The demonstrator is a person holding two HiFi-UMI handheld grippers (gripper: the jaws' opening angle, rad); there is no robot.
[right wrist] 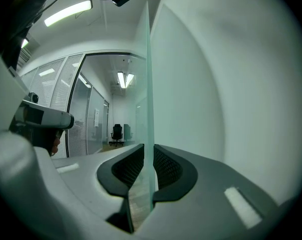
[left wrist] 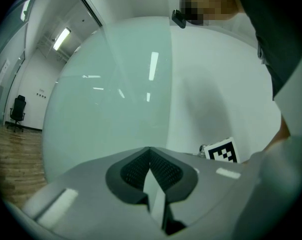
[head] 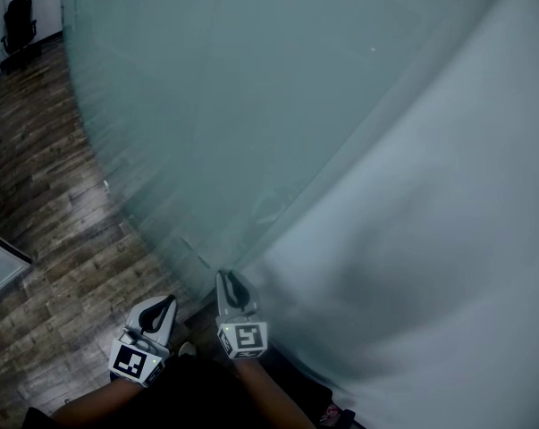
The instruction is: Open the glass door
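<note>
Dead ahead, the frosted glass door (head: 251, 105) fills the way, no passing through it. To the right a plain white wall (head: 448, 266) closes in just beside the door's edge. Left is open wooden floor (head: 54, 222), with a black office chair (head: 19, 25) far back.

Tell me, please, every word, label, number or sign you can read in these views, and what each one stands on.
No text is readable in any view.
Left marker cube and right marker cube: black-and-white square patterns only, no letters or digits.
Sheet on the glass partition: too small to read.
Glass door: no lettering visible.
</note>
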